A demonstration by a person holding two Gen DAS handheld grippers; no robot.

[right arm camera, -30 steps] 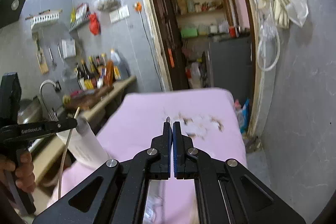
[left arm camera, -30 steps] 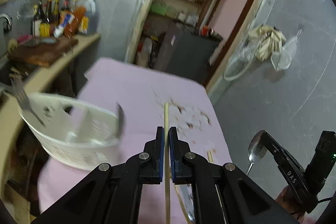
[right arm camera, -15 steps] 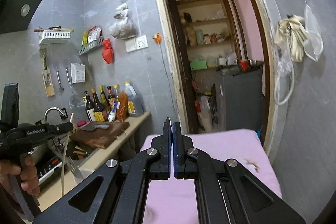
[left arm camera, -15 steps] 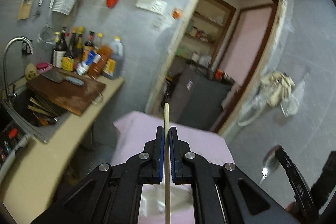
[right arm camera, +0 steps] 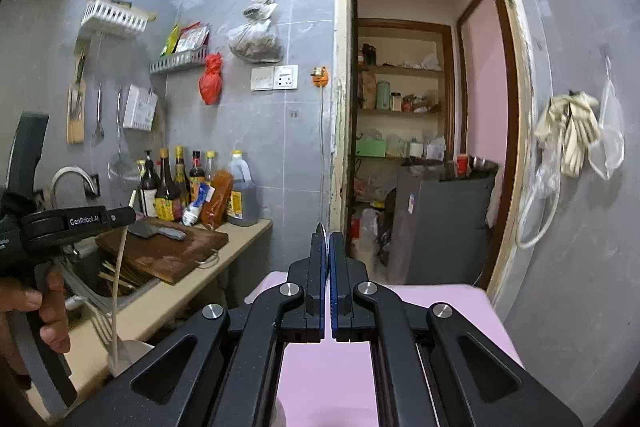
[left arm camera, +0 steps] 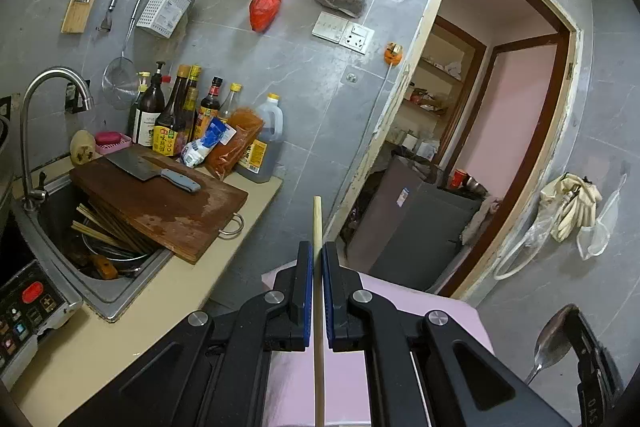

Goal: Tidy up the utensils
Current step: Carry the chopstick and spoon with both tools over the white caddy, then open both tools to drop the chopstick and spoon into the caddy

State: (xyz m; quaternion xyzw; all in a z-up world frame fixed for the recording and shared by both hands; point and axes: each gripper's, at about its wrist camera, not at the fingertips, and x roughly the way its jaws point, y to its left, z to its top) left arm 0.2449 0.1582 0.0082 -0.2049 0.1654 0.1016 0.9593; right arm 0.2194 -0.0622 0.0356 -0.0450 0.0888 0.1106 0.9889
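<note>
My left gripper [left arm camera: 317, 259] is shut on a pale wooden chopstick [left arm camera: 317, 227] that sticks up past the fingertips and runs down between the jaws. In the right wrist view the same left gripper [right arm camera: 120, 217] holds the chopstick [right arm camera: 118, 287] hanging down over a white basket [right arm camera: 128, 351] with a fork [right arm camera: 100, 327] in it. My right gripper [right arm camera: 328, 239] is shut on a metal spoon; only the handle tip [right arm camera: 321, 227] shows there. The spoon bowl [left arm camera: 554, 339] shows in the left wrist view, held by the right gripper [left arm camera: 576, 323].
A pink-covered table [right arm camera: 440, 299] lies below both grippers. To the left a counter [left arm camera: 132, 307] carries a cutting board with a cleaver [left arm camera: 160, 175], bottles [left arm camera: 176, 119] and a sink [left arm camera: 80, 239]. A doorway with a grey cabinet [right arm camera: 444, 223] is ahead.
Both grippers have tilted and risen, so the views swung from the table top up to the wall and doorway. Each keeps its hold on its utensil.
</note>
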